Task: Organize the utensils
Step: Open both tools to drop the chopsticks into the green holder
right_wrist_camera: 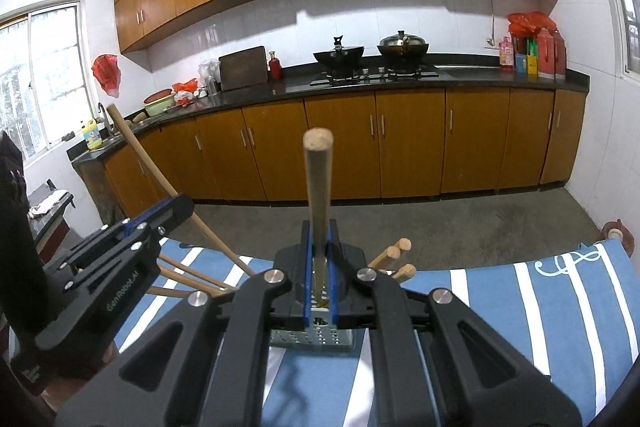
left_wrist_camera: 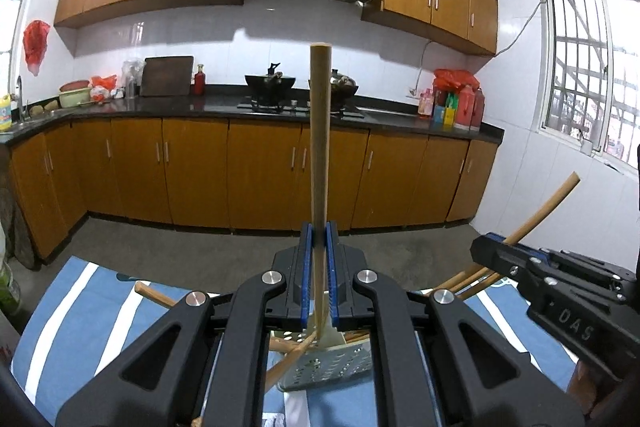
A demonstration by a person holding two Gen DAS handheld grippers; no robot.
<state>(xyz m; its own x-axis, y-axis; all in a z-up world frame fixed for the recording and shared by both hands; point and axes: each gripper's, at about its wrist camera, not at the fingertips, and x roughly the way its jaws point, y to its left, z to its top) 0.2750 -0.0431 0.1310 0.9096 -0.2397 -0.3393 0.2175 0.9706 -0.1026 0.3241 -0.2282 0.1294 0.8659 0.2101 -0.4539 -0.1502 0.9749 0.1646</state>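
Your right gripper (left_wrist_camera: 486,243) carries raised lettering "DAS" on its black body in the left wrist view; your left gripper (right_wrist_camera: 178,205) reads "GenRobot.AI" along its arm in the right wrist view.

Your left gripper's blue-lined jaws are closed on a round wooden utensil handle (left_wrist_camera: 320,147), which stands upright toward 12 o'clock. Its lower end drops into a perforated metal utensil holder (left_wrist_camera: 332,367) just below the jaws.

Your right gripper is likewise clamped on a second round wooden handle (right_wrist_camera: 318,187), upright, blunt-tipped, its foot going down into the same perforated holder (right_wrist_camera: 312,337).

More round wooden handles lean out of the holder: in the right wrist view three blunt ends (right_wrist_camera: 396,255) fan toward 2 o'clock, and about three thinner sticks (right_wrist_camera: 188,273) splay toward 9 o'clock beneath your left gripper.

The holder sits on a blue cloth with white stripes (right_wrist_camera: 520,307), with a white looped motif near its far right edge.
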